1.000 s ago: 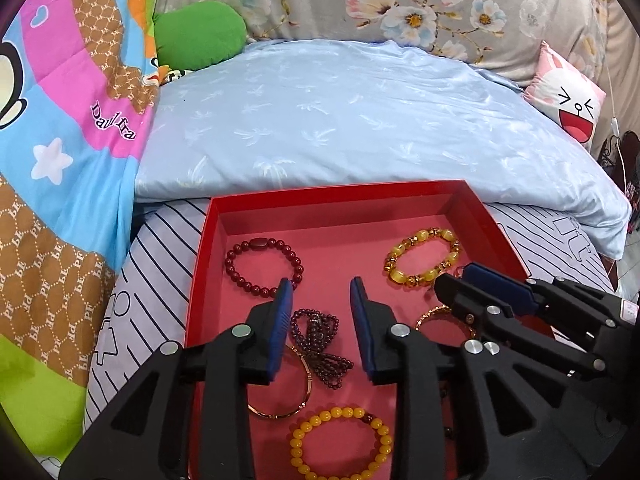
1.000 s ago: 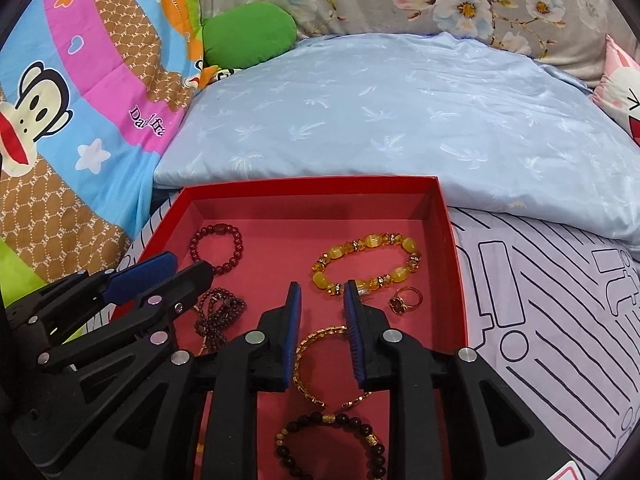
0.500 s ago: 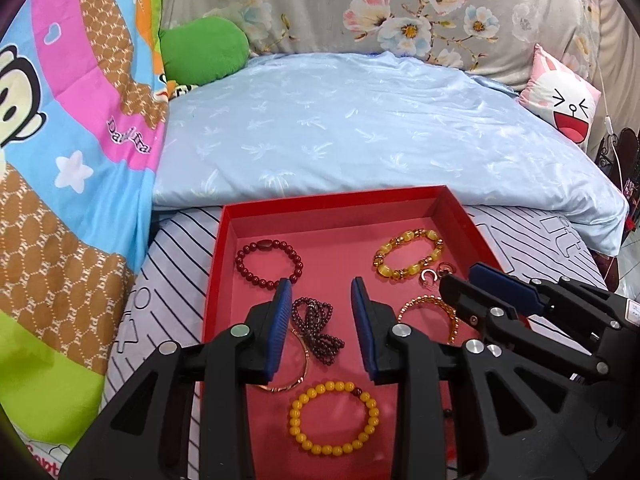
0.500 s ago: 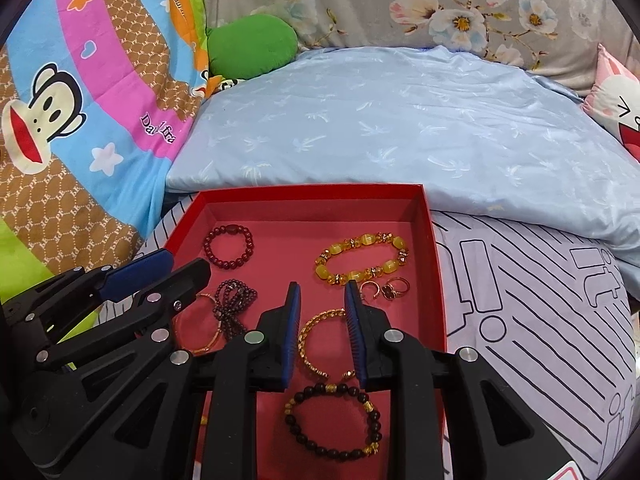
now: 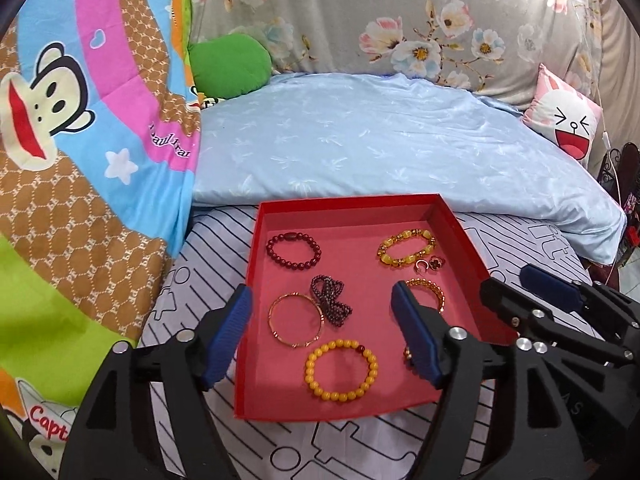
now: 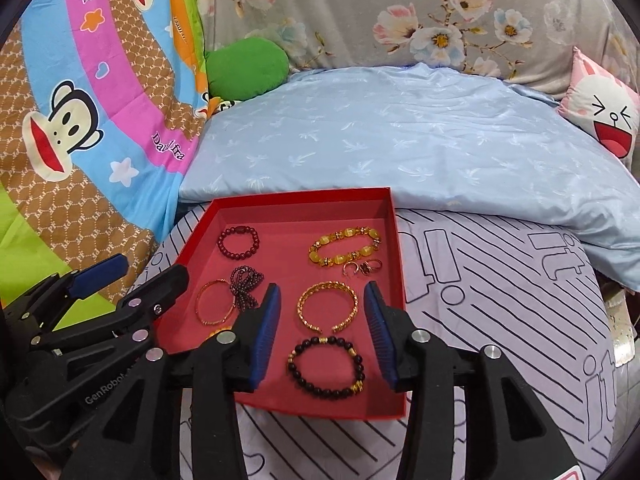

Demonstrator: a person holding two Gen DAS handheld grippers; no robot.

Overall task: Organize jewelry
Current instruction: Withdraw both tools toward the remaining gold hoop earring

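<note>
Hovering side by side above the red tray [image 5: 460, 224], the left gripper [image 5: 322, 334] and right gripper [image 6: 322, 330] are both opening, holding nothing.

The tray [image 5: 256, 304] is bright red outside, pinker on its floor. In it lie a dark red bead bracelet [image 5: 294, 249], a yellow bead bracelet [image 5: 341, 370], a thin gold bangle [image 5: 296, 320] and a black bracelet with gold beads [image 6: 326, 366]. The sheet [image 6: 500, 300] at lower right is pale lilac with black lines. At upper left hangs a monkey-print blanket [image 5: 80, 128], pink, blue and brown. The small ring's [image 5: 436, 263] stone looks dark, perhaps red.
</note>
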